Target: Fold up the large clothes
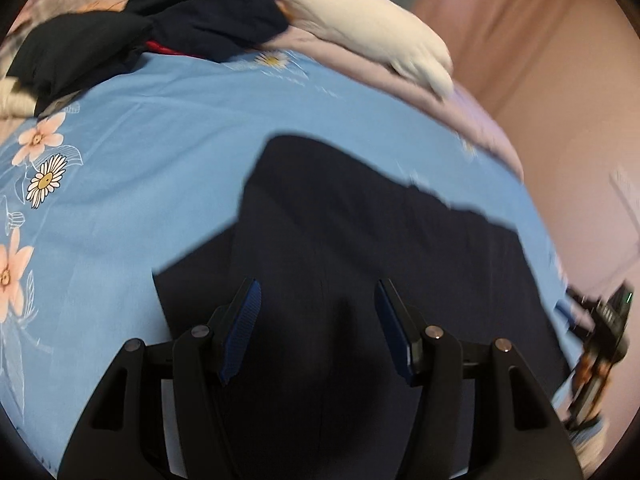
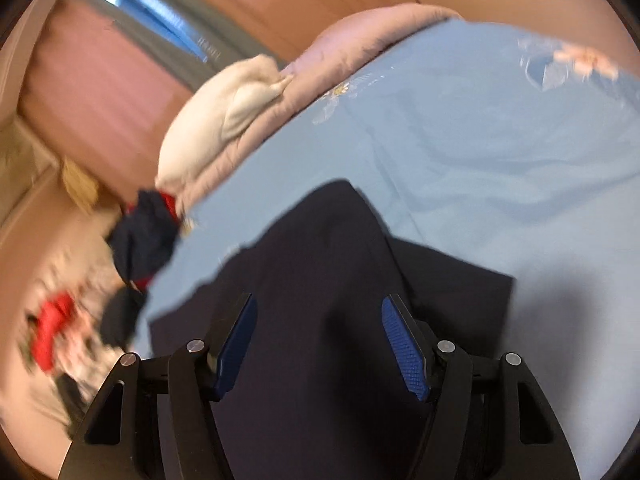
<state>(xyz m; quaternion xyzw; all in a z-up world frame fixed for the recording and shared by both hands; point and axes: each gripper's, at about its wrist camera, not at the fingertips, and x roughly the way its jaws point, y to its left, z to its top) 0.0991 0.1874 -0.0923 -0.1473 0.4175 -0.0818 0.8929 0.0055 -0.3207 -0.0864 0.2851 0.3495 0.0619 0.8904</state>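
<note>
Two hand-held grippers are hovering over a bed as I am operating the rig remotely. I am seeing the left hand-held gripper point(image 1: 318, 330) with its blue pads spread and nothing pinched between them, and the right hand-held gripper point(image 2: 320, 346) standing spread in the same way, its jaws likewise empty. Both are pointing down at a dark navy garment point(image 1: 360, 232), which is lying folded flat on the blue floral bedsheet point(image 1: 160, 152), near the bed's edge closest to the cameras. At the far side of the sheet, a heap of dark clothes point(image 1: 192, 20) with a strip of red showing is lying crumpled, touching a white garment point(image 1: 372, 28) that is resting on the pink blanket point(image 1: 472, 120). From the right wrist view, the navy garment point(image 2: 320, 248) is filling the space below the jaws, while a red item point(image 2: 52, 328) is sitting blurred at the left. Both views are smearing with motion.
</note>
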